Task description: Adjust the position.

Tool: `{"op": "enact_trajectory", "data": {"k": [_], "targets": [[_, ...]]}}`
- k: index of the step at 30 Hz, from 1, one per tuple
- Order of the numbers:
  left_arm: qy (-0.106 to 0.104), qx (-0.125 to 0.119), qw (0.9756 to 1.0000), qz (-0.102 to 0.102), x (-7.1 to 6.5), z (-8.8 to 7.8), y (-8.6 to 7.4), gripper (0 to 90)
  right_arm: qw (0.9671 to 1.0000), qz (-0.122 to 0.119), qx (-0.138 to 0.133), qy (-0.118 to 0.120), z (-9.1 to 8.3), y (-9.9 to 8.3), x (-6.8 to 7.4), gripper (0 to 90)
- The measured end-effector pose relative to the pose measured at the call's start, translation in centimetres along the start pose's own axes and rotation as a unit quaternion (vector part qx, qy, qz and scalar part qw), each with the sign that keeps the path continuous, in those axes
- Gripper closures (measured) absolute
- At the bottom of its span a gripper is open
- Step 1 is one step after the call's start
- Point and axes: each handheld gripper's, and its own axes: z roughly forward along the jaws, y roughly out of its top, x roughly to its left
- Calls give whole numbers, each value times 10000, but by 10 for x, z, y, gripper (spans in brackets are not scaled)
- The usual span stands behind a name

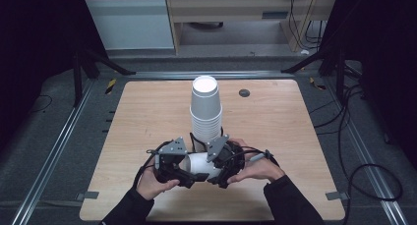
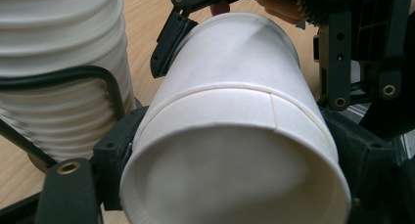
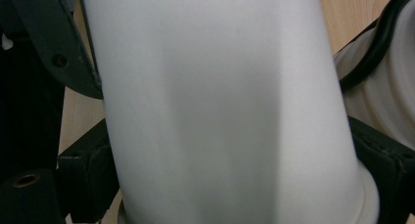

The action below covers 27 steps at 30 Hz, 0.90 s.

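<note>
A single white paper cup [image 1: 198, 162] lies on its side just above the table's near middle, held between both grippers. My left gripper [image 1: 189, 174] comes in from the left; in its own view its jaws press the sides of the cup's near end [image 2: 230, 136]. My right gripper [image 1: 215, 173] comes in from the right, and its fingers [image 2: 169, 38] flank the cup's far end. In the right gripper view the cup [image 3: 220, 106] stands between both jaws, touching each, with its rolled rim [image 3: 368, 200] nearest the camera. A hand grasps each gripper.
A tall stack of upturned white paper cups [image 1: 205, 107] stands right behind the grippers; it shows as ribbed rims [image 2: 58, 62] beside the held cup. A small dark disc [image 1: 244, 93] lies at the wooden table's [image 1: 275, 131] far side. Cables trail on the floor to the right.
</note>
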Motion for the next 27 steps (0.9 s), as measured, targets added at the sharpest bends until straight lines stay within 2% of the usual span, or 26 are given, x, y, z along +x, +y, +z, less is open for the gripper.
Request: {"op": "enact_trajectory", "data": {"k": [6, 10, 16, 22, 26, 27], "targets": [[-59, -39, 10000, -70, 1, -2, 0, 206, 9999, 89, -47, 40, -1, -1, -1, 69], [-21, -56, 10000, -62, 2, -4, 0, 206, 9998, 166, -80, 76, -4, -2, -3, 54], [-28, -154, 9999, -73, 4, -11, 0, 205, 9988, 377, -322, 34, -21, -12, -6, 34], [16, -304, 9995, -103, 8, -19, -1, 204, 9946, 703, -757, -91, -42, -31, -10, 30], [39, -423, 9990, -101, 10, -23, -1, 204, 9902, 901, -1051, -174, -52, -44, -9, 20], [49, -436, 9990, -98, 11, -24, -1, 204, 9883, 990, -1145, -196, -54, -48, -7, 19]]}}
